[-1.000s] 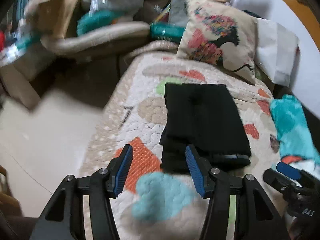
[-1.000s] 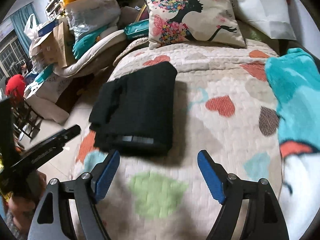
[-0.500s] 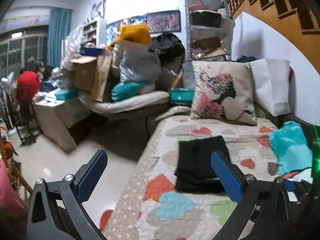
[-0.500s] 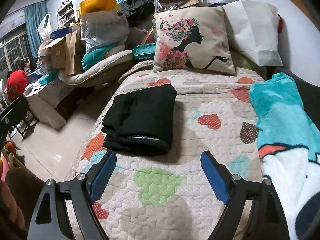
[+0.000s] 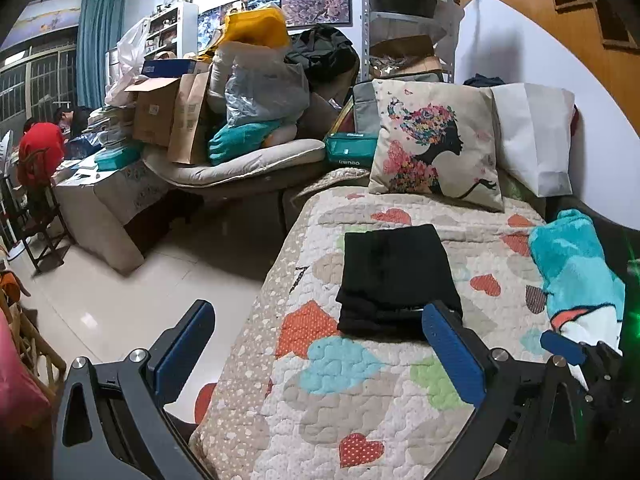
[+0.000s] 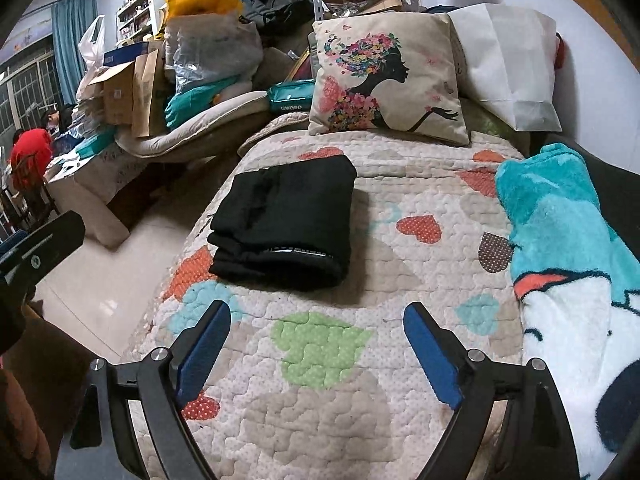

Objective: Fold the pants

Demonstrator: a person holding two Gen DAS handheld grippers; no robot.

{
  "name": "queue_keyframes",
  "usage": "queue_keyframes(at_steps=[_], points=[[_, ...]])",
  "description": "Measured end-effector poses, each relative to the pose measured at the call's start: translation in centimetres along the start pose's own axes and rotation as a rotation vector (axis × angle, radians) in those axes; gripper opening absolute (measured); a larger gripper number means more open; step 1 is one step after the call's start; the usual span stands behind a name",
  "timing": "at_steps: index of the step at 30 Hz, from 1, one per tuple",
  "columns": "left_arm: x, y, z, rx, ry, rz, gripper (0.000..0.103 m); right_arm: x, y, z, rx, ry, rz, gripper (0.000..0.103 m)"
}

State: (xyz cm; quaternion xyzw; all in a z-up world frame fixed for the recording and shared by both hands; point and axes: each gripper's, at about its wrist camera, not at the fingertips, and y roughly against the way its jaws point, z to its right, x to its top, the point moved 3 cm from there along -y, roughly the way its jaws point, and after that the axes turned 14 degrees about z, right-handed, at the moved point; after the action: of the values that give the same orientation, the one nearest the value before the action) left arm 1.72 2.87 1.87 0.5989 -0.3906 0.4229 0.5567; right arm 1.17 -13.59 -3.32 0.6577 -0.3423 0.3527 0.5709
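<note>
Nearest us, both tongs hang with jaws apart and empty: left gripper (image 5: 316,344), right gripper (image 6: 316,338). Ahead and clear of both, the black pants (image 6: 286,222) lie folded on the heart-print quilt (image 6: 320,400), long axis running away toward the pillow (image 6: 384,80). We judge folding done. Waistband lettering unreadable; the teal pack (image 6: 290,98) behind reads "deli", mirrored.

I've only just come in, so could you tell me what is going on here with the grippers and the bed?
A person holds a gripper in each hand over a heart-patterned quilt. The black pants lie on it folded into a compact rectangle, touched by neither gripper. The left gripper and right gripper are both open and empty, short of the pants. A teal blanket lies to the right, a printed cushion beyond.
</note>
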Motion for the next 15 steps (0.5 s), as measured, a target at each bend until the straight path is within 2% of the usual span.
queue_keyframes(at_steps=[15], points=[[-1.1,-0.6,0.6,-0.036,-0.006,-0.053,0.103,-0.7,-0.7,0.3,-0.021,-0.005,-0.03,0.093]])
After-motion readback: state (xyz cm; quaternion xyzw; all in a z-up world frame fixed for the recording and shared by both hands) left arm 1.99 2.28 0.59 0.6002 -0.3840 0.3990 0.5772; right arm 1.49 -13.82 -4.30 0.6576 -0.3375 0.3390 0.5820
